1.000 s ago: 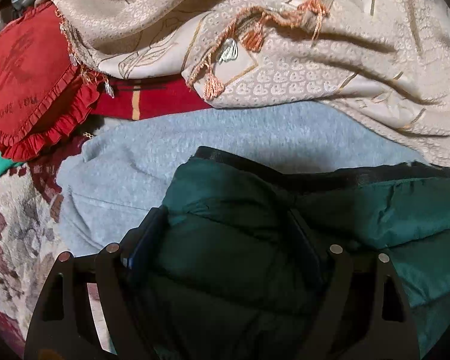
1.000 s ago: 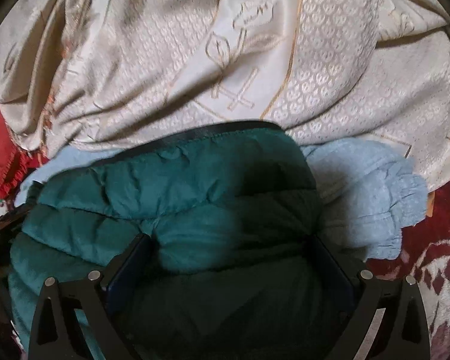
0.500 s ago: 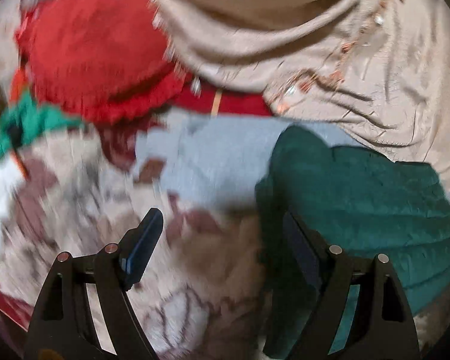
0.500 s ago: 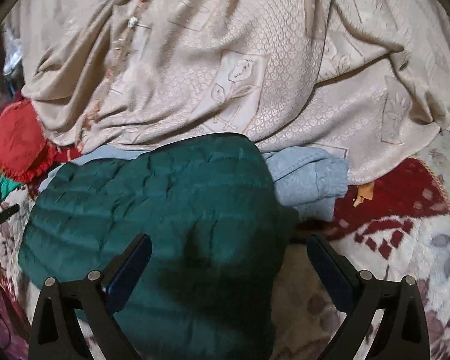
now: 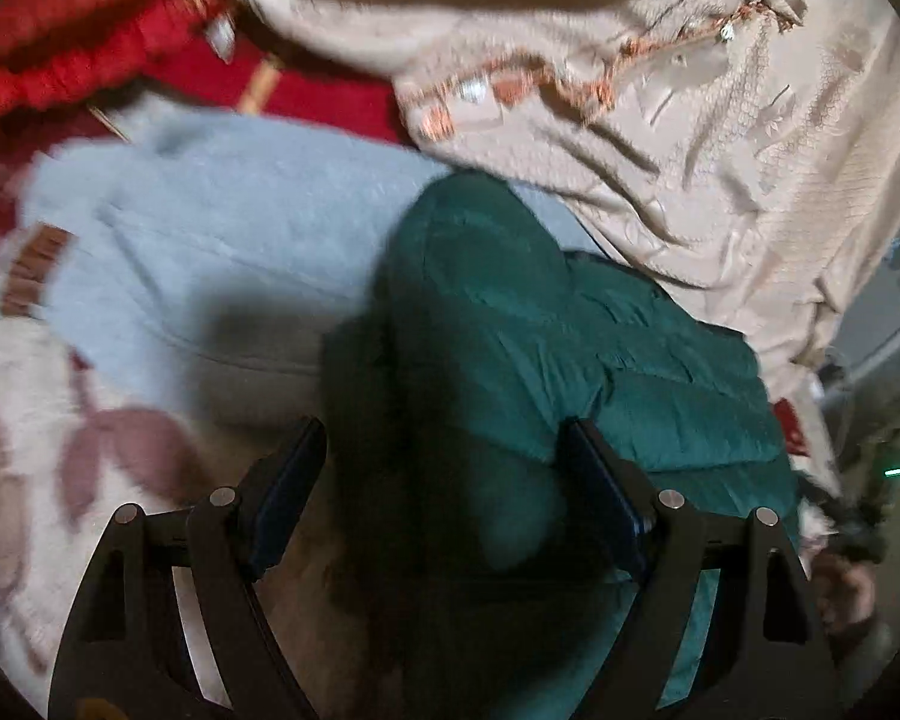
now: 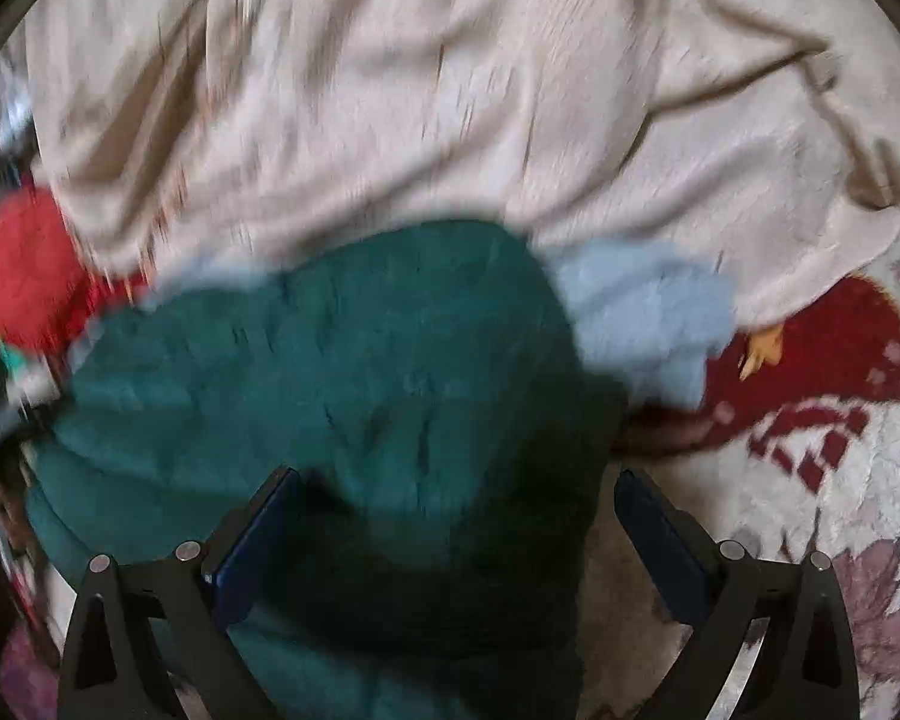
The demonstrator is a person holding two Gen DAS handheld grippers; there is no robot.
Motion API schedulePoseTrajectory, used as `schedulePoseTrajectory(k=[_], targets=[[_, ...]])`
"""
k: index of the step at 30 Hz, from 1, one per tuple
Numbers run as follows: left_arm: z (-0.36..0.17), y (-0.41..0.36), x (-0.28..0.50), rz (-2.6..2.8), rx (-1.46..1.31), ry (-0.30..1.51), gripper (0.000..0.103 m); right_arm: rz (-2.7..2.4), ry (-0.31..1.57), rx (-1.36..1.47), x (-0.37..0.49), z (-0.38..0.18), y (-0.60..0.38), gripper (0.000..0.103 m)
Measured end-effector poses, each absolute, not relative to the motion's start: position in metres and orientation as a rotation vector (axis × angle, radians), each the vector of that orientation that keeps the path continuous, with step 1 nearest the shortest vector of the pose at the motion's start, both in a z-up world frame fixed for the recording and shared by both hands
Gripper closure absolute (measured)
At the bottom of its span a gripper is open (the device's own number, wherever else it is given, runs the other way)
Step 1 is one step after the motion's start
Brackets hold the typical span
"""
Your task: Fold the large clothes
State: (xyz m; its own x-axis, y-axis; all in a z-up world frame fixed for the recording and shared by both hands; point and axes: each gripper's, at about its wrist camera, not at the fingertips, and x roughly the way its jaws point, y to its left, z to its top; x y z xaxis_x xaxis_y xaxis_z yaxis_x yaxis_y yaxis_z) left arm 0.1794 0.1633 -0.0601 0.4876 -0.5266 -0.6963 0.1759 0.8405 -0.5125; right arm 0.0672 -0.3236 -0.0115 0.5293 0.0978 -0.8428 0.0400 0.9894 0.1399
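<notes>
A dark green quilted jacket (image 5: pixel 576 354) lies folded in a bundle on top of a light grey-blue sweatshirt (image 5: pixel 210 228). My left gripper (image 5: pixel 444 480) is open, its jaws wide apart above the jacket's left end; it holds nothing. In the right wrist view the jacket (image 6: pixel 330 372) fills the middle, with the sweatshirt's cuff (image 6: pixel 642 312) sticking out at its right. My right gripper (image 6: pixel 456 522) is open over the jacket's near right part and holds nothing. Both views are blurred.
A beige patterned blanket with orange tassels (image 5: pixel 660 90) is heaped behind the clothes and also shows in the right wrist view (image 6: pixel 450 90). A red frilled cushion (image 5: pixel 72 30) lies at the far left. The floral red-and-cream bedcover (image 6: pixel 810 450) lies underneath.
Both grippers, which pressed into the green jacket a second ago, have pulled back and up from it. The left gripper swung left, then returned over the jacket's left end.
</notes>
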Motion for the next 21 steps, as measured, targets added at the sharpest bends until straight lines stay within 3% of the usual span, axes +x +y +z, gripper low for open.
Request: schedulePoseTrajectory(k=[8,16,21], targets=[[-0.063,0.159,0.185,-0.555,-0.393,0.957,0.020,0.117,1.085,0.333,0.074,-0.029,-0.346,0.000],[-0.053,0.158,0.188,-0.607,-0.405,0.941,0.021,0.091,0.891,0.411,0.071,-0.003,-0.387,0.000],[-0.061,0.149,0.185,-0.531,-0.323,0.939,0.019,0.105,0.973,0.200,0.105,-0.020,-0.372,0.000]])
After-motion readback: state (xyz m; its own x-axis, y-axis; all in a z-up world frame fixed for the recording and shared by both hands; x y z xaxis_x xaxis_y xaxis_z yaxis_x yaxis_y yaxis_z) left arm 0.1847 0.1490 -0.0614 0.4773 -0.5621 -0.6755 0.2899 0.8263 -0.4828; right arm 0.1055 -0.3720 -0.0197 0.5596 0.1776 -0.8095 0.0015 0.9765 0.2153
